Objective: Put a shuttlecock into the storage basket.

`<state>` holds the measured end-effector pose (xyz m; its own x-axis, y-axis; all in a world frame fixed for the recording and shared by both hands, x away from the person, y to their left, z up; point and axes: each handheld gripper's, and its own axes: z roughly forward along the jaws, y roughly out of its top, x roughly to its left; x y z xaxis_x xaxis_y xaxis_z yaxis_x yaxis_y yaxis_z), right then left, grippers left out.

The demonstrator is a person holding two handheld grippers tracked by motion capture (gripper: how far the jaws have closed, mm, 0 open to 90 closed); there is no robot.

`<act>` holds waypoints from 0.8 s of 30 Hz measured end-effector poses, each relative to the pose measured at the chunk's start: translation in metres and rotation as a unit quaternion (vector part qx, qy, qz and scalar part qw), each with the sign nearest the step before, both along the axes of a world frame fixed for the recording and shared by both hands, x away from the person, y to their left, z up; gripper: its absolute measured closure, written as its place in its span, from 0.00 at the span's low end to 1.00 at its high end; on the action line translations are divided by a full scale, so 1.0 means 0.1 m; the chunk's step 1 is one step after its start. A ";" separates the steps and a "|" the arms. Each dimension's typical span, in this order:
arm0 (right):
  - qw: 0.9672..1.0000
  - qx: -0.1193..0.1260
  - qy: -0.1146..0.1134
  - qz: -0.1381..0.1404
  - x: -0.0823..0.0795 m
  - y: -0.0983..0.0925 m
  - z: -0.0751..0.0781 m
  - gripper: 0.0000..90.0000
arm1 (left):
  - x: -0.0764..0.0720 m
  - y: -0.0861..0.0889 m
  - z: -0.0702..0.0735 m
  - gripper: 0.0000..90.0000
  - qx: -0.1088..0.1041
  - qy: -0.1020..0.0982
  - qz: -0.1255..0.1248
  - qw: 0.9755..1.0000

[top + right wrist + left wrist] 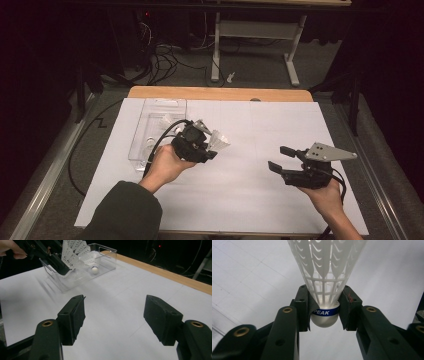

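Closest to the lens in the left gripper view, the left gripper (325,315) clamps a white shuttlecock (325,277) by its rounded cork, right at the blue band, so the brittle skirt stays free of the pads. From above, that shuttlecock (219,141) hangs just to the right of the clear plastic box (145,145), likely either lifted from it or bound for it. Another shuttlecock (93,266) lies inside the box. The right gripper (278,159), well to the right of the box, has its jaws spread wide with nothing between them. Everything sits on white paper (250,200) over a wooden table (220,93); beyond lie a dark room, grey carpet and floor cables (165,62).
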<state>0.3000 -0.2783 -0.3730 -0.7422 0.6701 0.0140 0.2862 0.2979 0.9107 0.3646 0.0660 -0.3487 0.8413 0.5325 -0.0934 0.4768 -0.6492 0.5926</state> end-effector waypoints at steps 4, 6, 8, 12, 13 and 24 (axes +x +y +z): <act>1.000 0.002 -0.013 -0.014 -0.07 -0.08 -0.08 0.34 | 0.00 0.02 0.01 0.72 -0.002 0.000 0.003 1.000; 1.000 0.006 -0.020 -0.020 -0.10 -0.12 -0.12 0.34 | 0.00 0.03 0.02 0.72 -0.003 0.000 0.003 1.000; 0.999 0.011 -0.023 -0.024 -0.13 -0.16 -0.15 0.33 | 0.01 0.04 0.02 0.72 -0.005 0.001 0.005 1.000; 0.999 0.021 -0.019 -0.024 -0.18 -0.22 -0.23 0.33 | 0.01 0.07 0.04 0.72 -0.007 0.000 0.010 1.000; 0.999 0.023 -0.019 -0.025 -0.19 -0.23 -0.25 0.33 | 0.01 0.08 0.04 0.72 -0.007 -0.001 0.012 1.000; 0.998 0.044 -0.038 -0.037 -0.29 -0.34 -0.37 0.33 | 0.03 0.18 0.08 0.72 -0.019 0.002 0.025 0.999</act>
